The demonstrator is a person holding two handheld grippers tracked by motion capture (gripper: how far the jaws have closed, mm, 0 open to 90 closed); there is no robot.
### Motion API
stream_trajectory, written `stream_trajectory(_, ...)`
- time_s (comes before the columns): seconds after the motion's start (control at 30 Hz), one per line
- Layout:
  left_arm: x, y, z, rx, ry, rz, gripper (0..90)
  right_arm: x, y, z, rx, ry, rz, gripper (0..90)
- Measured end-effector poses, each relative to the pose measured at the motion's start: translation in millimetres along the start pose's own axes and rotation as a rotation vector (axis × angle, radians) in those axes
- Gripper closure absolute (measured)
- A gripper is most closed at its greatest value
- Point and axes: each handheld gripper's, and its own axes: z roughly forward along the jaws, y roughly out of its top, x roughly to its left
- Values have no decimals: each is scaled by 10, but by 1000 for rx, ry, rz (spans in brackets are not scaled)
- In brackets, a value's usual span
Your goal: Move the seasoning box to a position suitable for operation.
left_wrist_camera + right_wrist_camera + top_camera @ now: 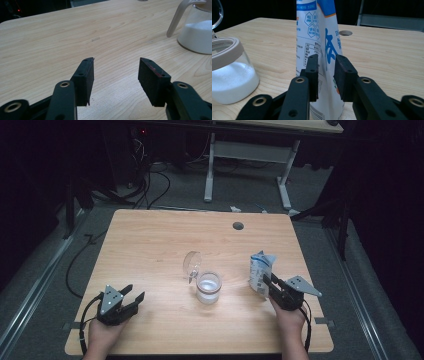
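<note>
Right gripper view puts the white-and-blue printed soft pouch [317, 37] standing upright straight ahead of your right gripper [325, 75], its lower edge running between the two black jaws. The jaws stand narrow with a slim gap; whether the pads still bite the pouch's edge you cannot tell from here, so treat the grip as loosened. That pouch looks thin-walled, light and easy to crumple, probably slick on its printed face, and it may tip if nudged. Take it low and across its flat face, squeezing gently.

To the left of that gripper, near but apart, sits the clear glass jar [208, 287] holding white powder, with a beige rim and its hinged lid [192, 262] raised. It is fragile and open-topped, so keep sideways sweeps away from it.

Your left gripper [131, 295] rests well off to the left of the jar, jaws wide and empty over bare wood. The pale wooden table [150, 245] gives free room ahead of both grippers; its near-right edge lies just behind your right hand.
</note>
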Motion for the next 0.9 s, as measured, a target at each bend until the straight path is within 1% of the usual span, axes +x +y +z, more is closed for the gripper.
stream_trajectory(0.37, -5, 2, 14, 15, -10, -2, 468, 20, -3, 20, 12, -7, -3, 651)
stream_trajectory(0.5, -11, 5, 18, 14, -10, 1, 466, 28, -2, 23, 15, -7, -9, 632)
stream_trajectory(0.6, -13, 5, 25, 23, -7, 4, 463, 27, -4, 28, 18, -13, -18, 618)
stream_trajectory(0.77, -12, 10, 34, 32, -12, -1, 461, 36, -3, 30, 19, -21, -21, 586)
stream_trajectory(0.9, -16, 13, 57, 39, -26, -21, 448, 41, -3, 28, 26, -22, -24, 561)
